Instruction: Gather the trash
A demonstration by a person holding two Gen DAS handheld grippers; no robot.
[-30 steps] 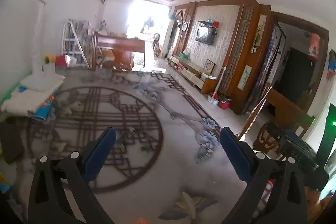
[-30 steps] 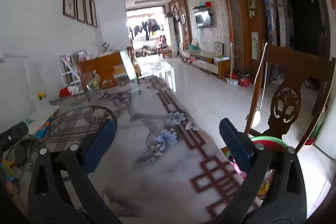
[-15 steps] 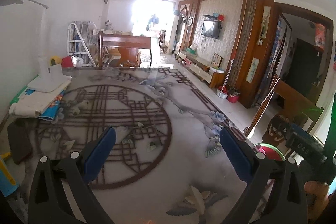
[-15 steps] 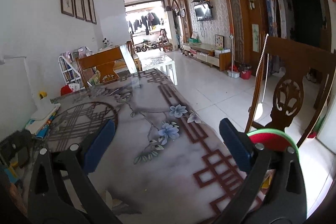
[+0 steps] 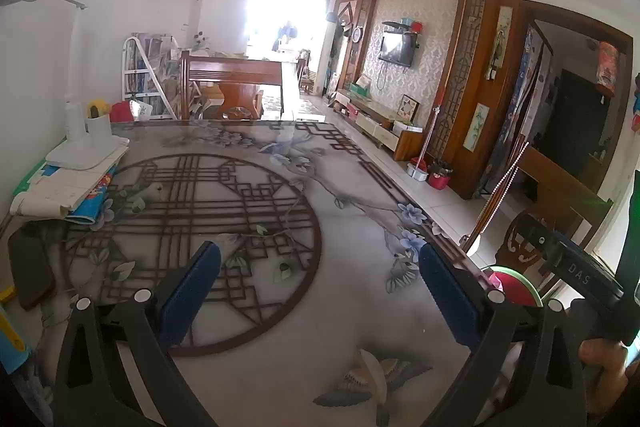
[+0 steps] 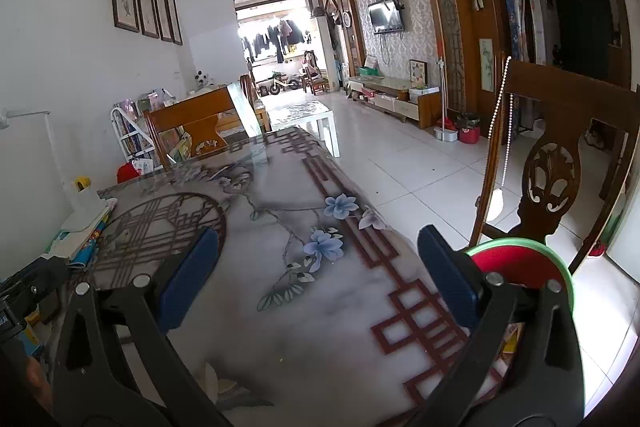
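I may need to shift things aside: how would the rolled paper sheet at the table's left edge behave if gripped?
The rolled paper sheet looks thin and curled, so probably light, floppy, easily crushed. A lamp base rests on it, so pulling may tear it.

Both wrist views face along the table [image 5: 280, 367] (2 overlapping angles).

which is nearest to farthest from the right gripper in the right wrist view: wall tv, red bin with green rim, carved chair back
From the right gripper:
1. red bin, just behind its right finger
2. carved chair back, behind the bin
3. wall tv, far down the room
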